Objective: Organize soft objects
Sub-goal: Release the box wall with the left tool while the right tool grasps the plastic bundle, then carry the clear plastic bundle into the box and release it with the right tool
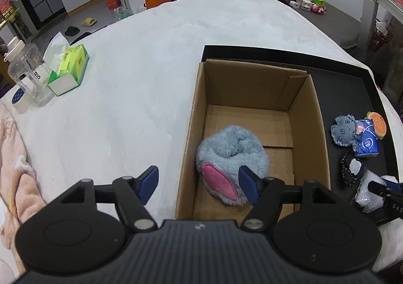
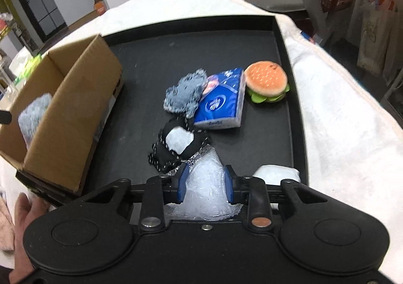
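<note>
- Far ahead and to the left of the left hand-held gripper (image 1: 199,184), a clear water bottle (image 1: 26,71), a roll of tape (image 1: 20,101) and a green tissue box (image 1: 69,69) stand together on the white bed (image 1: 141,62).
- The left hand-held gripper hangs with its jaws spread and empty above the near left corner of the cardboard box (image 1: 309,117).
- Its right finger (image 1: 248,184) is just over the fluffy blue plush toy (image 1: 231,158), which lies inside the box at the near left, pink patch facing up.
- The box sits on the left part of a black tray (image 2: 284,87).
- To the right of the box and just ahead of the right hand-held gripper (image 2: 205,184) lies a black-and-white pouch (image 2: 176,148); further ahead are a grey plush (image 2: 185,93), a blue tissue pack (image 2: 221,102) and a plush burger (image 2: 267,82).
- The right hand-held gripper pinches a crinkly clear plastic bag (image 2: 205,183) between its blue pads at the near edge of the tray.
- Just to its right lies a white packet (image 2: 277,173).
</note>
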{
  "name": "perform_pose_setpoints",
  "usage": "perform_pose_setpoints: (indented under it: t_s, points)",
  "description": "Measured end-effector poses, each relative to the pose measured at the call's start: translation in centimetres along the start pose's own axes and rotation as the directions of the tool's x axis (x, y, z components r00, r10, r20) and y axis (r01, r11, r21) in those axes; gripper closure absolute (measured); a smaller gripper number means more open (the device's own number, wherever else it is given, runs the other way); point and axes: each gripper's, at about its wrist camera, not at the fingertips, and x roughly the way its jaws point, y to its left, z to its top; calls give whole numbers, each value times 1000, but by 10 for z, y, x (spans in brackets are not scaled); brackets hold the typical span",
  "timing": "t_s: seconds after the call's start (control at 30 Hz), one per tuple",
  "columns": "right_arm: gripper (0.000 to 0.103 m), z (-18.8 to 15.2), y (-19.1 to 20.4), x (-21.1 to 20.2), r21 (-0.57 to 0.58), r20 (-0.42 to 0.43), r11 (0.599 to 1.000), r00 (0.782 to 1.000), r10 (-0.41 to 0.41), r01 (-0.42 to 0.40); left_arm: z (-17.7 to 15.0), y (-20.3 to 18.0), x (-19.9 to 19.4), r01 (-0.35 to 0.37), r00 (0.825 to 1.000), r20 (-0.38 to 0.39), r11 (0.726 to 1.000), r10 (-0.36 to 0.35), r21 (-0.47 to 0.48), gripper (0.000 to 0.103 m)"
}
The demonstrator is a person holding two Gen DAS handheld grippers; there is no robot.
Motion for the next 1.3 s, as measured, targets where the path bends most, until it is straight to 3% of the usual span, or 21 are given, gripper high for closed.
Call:
perform_pose_setpoints:
  t_s: [0.4,0.87,1.3]
  points:
    - [74,29,6,-35,8,89,1000,996,-24,23,11,5,-5,49,999,10,999,-49,3,35]
    - [74,50,41,-58,-24,110,999,993,-38,41,0,17,-6,112,992,51,994,-111,-7,35]
    - [74,67,83,-70,-67,169,996,984,-46,58,-8,38,2,172,984,62,984,-169,-49,45]
